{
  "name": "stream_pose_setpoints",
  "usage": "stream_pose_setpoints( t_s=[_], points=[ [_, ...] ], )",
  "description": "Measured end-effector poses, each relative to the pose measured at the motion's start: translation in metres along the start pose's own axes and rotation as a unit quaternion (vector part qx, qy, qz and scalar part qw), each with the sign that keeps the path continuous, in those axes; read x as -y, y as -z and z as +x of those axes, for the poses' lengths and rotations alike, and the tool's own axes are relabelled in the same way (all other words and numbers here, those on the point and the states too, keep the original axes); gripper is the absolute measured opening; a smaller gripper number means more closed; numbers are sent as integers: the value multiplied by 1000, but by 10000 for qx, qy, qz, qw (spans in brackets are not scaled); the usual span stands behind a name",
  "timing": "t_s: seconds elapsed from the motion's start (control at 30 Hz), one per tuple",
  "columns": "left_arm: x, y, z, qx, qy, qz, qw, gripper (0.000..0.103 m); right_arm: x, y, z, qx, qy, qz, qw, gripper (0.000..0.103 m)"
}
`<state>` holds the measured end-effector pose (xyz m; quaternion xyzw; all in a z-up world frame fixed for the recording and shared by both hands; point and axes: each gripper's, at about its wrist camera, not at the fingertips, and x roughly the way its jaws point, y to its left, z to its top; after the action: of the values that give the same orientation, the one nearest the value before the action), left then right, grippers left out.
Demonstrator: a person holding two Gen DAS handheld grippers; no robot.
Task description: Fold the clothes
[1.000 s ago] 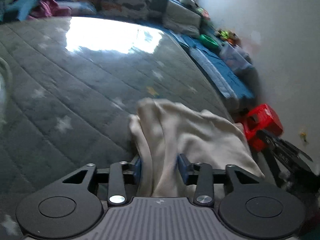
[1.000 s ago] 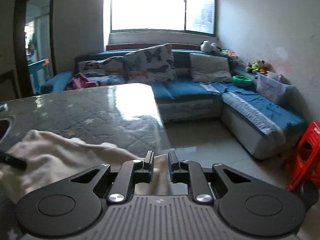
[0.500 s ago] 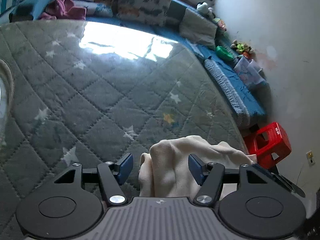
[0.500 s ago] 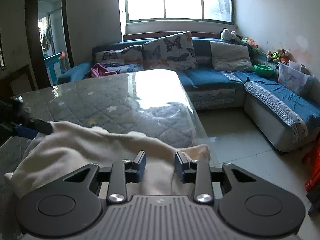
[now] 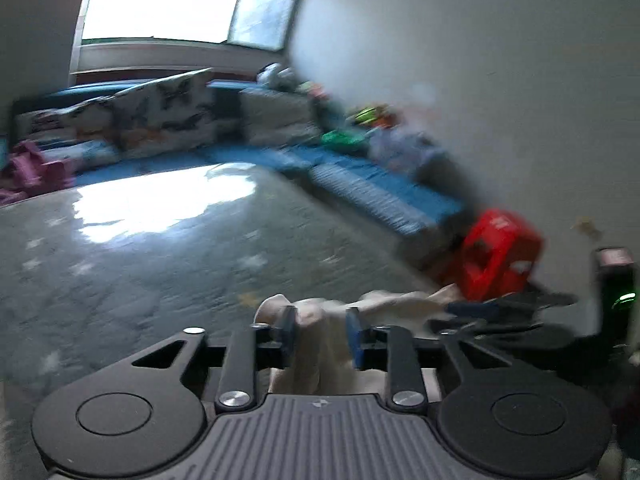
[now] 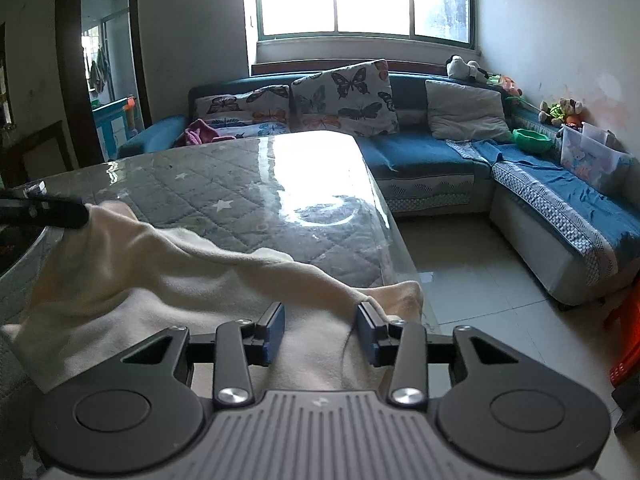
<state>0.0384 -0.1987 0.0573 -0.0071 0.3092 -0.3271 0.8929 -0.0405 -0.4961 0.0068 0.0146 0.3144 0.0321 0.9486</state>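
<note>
A cream garment [image 6: 168,280] lies bunched on the grey quilted table [image 6: 240,184] near its front right corner. My right gripper [image 6: 321,332] is open, its blue pads on either side of a fold of the cloth. My left gripper [image 5: 320,334] shows in a blurred view with cream cloth [image 5: 320,344] bunched between its parted blue pads; whether they pinch it is unclear. In the right wrist view the left gripper's black tip [image 6: 48,212] meets the garment's far left corner, which is raised.
The table's glossy right edge [image 6: 384,216] drops to a tiled floor [image 6: 480,280]. A blue corner sofa [image 6: 440,152] with butterfly cushions runs behind and to the right. A red plastic stool [image 5: 496,256] stands off the table's right.
The right gripper's jaws have opened wider over the cloth. The left gripper's jaws have narrowed around the cloth and its view has swung upward, now blurred.
</note>
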Motion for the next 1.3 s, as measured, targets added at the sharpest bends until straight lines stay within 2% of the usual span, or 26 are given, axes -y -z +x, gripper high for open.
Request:
stream_pose_setpoints(
  t_s=[0.1, 0.2, 0.3, 0.4, 0.5, 0.57, 0.63, 0.8, 0.87, 0.9, 0.97, 1.07, 1.13, 1.3],
  points=[
    [-7, 0, -1, 19, -91, -207, 9997, 37, -1, -5, -1, 46, -56, -17, 10000, 40],
    [-1, -5, -1, 72, 21, -229, 9997, 35, -2, -11, 0, 42, -227, 40, 9997, 40],
    [8, -11, 6, -27, 363, -238, 9991, 36, -5, -18, 6, 7, -381, 90, 9992, 40],
    [7, -15, 31, -491, 530, -501, 9961, 35, -9, -24, 18, -71, -482, 110, 9988, 39],
    [-4, -12, 56, -721, 208, -773, 9942, 34, -11, -26, 31, -200, -403, 115, 9989, 39],
    [-12, -9, 69, -900, 140, -800, 9926, 34, -11, -26, 36, -243, -372, 86, 9990, 39],
    [-14, -5, 72, -855, 27, -749, 9935, 33, -14, -27, 35, -234, -345, 20, 9991, 39],
    [-6, -7, 52, -729, 32, -648, 9952, 43, -23, -26, 13, -86, -354, -156, 9992, 41],
    [-1, -3, 39, -689, -18, -431, 9967, 44, -28, -21, -2, -11, -397, -240, 9989, 48],
    [2, -1, 32, -688, -37, -332, 9971, 44, -31, -17, -10, 21, -414, -271, 9988, 52],
    [2, 9, 21, -671, 45, -251, 9974, 44, -36, -8, -23, 42, -454, -304, 9985, 52],
    [4, 25, 11, -740, -27, -163, 9971, 44, -42, 6, -36, 37, -402, -349, 9986, 53],
    [5, 35, 5, -760, -75, -88, 9970, 44, -46, 17, -44, 68, -305, -374, 9988, 60],
    [3, 50, -4, -723, -285, -87, 9969, 47, -52, 37, -56, 139, -128, -403, 9990, 61]
  ],
)
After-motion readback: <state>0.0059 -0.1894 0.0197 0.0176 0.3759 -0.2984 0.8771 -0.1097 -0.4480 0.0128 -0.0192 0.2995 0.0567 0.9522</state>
